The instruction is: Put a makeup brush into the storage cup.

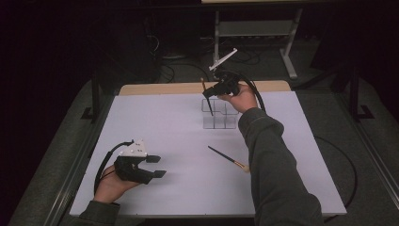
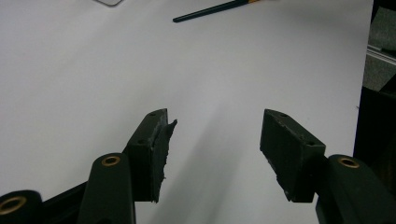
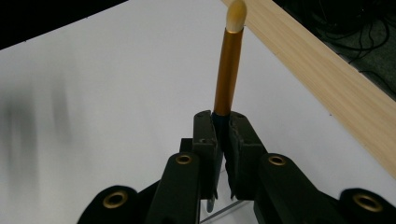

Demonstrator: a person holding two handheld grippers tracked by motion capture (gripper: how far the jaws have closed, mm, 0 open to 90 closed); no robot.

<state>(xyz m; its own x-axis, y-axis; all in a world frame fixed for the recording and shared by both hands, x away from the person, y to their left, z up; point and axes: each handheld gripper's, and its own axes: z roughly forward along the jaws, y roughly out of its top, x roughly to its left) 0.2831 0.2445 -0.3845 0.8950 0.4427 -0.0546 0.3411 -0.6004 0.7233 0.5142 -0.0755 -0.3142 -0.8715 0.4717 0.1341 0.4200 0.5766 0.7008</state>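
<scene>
White tabletop (image 1: 155, 122), wood far edge, dark room; left gripper (image 1: 157, 166) agape, right gripper (image 1: 214, 90) clamping brush (image 3: 229, 70)

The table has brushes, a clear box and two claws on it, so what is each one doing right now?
Left claw: open, holding nothing, low over the table.
Right claw: shut on a brush, above the clear box.
Held brush: gripped at its dark handle, gold part and pale tip sticking out past the claw.
Other brush: lying flat on the table, untouched.
Clear box: upright on the table.

no readable text, no labels, no brands, no numbers on anything in view
</scene>
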